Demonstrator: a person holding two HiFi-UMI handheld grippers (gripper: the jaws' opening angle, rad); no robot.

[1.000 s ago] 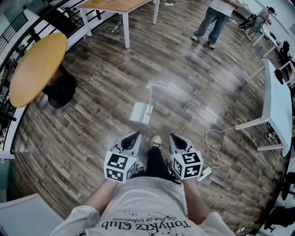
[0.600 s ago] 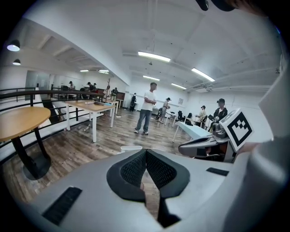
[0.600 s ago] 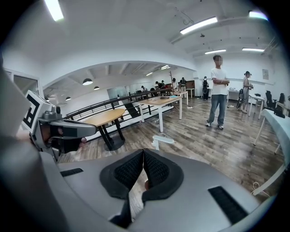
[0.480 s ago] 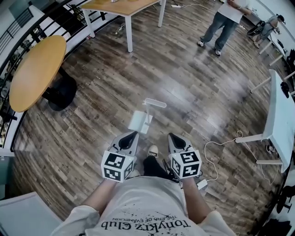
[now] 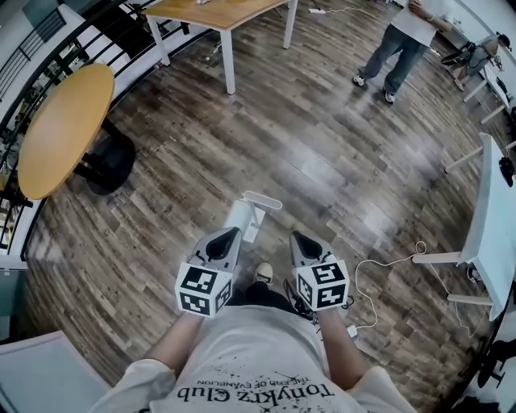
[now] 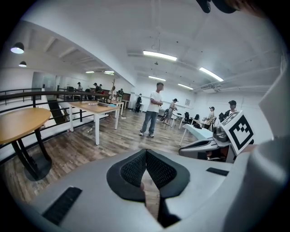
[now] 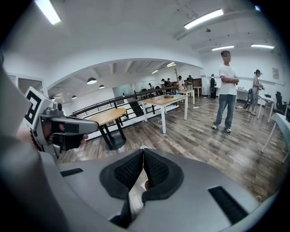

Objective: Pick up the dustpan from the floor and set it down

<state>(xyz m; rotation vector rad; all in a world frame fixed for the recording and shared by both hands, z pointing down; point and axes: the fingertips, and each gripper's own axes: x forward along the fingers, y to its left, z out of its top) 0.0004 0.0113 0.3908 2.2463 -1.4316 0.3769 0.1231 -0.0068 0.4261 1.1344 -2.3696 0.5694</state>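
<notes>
A white long-handled dustpan stands on the wooden floor in the head view, its handle top towards me. My left gripper is just short of the pan, its tip at the pan's near edge, apart from it as far as I can tell. In the left gripper view its pads meet at the tip, so the left gripper is shut with nothing in it. My right gripper hangs to the right of the dustpan. The right gripper is shut and empty too.
A round wooden table stands at the left beside a black railing. A rectangular wooden table is at the back, a person stands at the far right. A white table and a floor cable lie right. My shoe shows between the grippers.
I have walked forward with both grippers, so the dustpan now lies much nearer, right ahead of the left gripper's tip. Both grippers stay shut.
</notes>
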